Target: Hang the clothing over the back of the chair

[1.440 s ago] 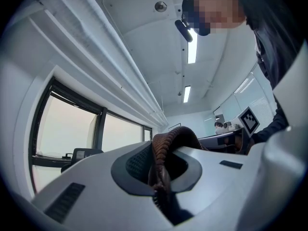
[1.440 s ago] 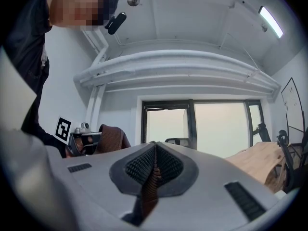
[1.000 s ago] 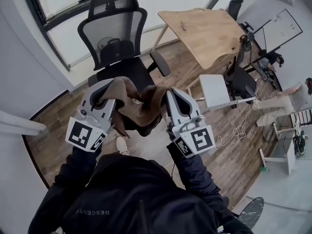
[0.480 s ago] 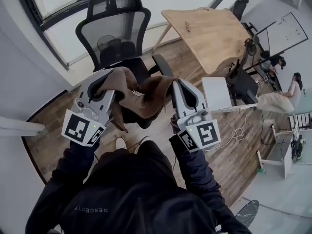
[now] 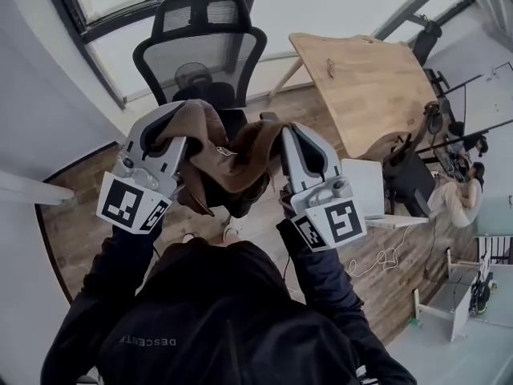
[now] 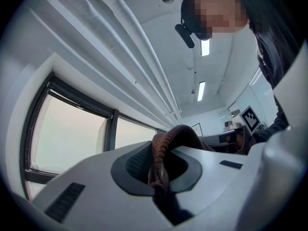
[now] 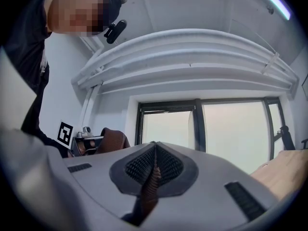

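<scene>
Left gripper (image 5: 166, 135): clenched on a ribbed edge of the brown clothing (image 5: 232, 163), the fabric pinched between its pads.
Right gripper (image 5: 290, 139): clamped on another edge of the same clothing.
Clothing: hung sagging between the 2 grippers, not yet on the chair's back.
Chair (image 5: 200, 50): black mesh, at 12 o'clock from the clothing.
Wooden desk (image 5: 369, 87): at 2 o'clock.
</scene>
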Available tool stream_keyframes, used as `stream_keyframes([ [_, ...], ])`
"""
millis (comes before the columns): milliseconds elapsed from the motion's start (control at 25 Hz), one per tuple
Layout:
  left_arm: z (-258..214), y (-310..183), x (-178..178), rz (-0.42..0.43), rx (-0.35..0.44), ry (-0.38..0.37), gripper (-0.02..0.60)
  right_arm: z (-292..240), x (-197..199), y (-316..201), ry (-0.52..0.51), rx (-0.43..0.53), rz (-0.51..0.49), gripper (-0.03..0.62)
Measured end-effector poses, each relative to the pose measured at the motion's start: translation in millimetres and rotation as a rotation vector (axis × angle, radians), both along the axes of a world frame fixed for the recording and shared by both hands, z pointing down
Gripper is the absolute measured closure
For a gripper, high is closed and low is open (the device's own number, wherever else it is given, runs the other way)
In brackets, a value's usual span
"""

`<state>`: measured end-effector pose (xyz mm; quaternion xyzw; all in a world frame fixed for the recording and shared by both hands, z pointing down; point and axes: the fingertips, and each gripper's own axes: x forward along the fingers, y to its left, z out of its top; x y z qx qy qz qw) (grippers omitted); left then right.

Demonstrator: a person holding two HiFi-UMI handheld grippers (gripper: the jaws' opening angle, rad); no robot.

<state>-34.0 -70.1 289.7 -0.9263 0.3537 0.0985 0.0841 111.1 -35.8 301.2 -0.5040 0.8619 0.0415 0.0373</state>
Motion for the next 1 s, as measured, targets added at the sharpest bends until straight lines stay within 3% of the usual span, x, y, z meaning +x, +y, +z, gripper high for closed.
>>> stream_keyframes([
  [480, -1, -52, 37, -0.212, -0.007, 0.005, 0.546, -3, 38, -78, 0.001, 0.008, -0.208, 0.579],
  [1000, -9, -90, 34, -0.318, -0.007, -0.005, 0.546, -5, 44, -133, 0.008, 0.025, -0.27, 0.579],
])
